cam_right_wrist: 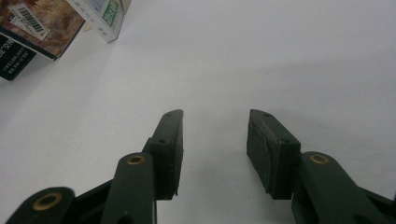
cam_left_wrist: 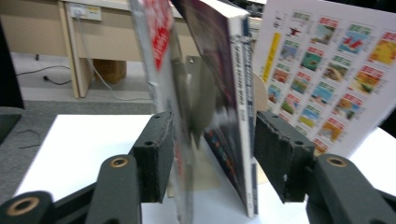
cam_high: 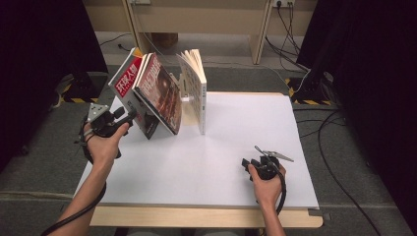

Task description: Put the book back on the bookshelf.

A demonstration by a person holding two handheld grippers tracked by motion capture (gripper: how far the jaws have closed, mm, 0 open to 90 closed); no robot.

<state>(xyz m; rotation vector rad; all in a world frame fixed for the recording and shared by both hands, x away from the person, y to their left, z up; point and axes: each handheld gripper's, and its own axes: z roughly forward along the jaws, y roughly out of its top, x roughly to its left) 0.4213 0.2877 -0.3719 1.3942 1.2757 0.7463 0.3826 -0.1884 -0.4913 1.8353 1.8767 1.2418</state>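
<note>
Fixed overhead camera faces forward-down; both gripper cameras closely share the books (cam_high: 152,93).

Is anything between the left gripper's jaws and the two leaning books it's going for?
Nothing visible blocks it. The left gripper already has the red-covered magazine and the dark book between its jaws; a small gap remains at the right pad.

- Red-and-white magazine (cam_high: 127,78): the outermost of the leaning pair, upper left of the high view, tilted with its top toward the left, its lower edge on the white table top. In the left gripper view (cam_left_wrist: 161,56) it is blurred, seen edge-on.
- Dark book (cam_high: 160,93): brown-red cover, leaning against the magazine at the same tilt, just right of it. In the left gripper view (cam_left_wrist: 231,93) its spine faces the camera, at centre frame.
</note>
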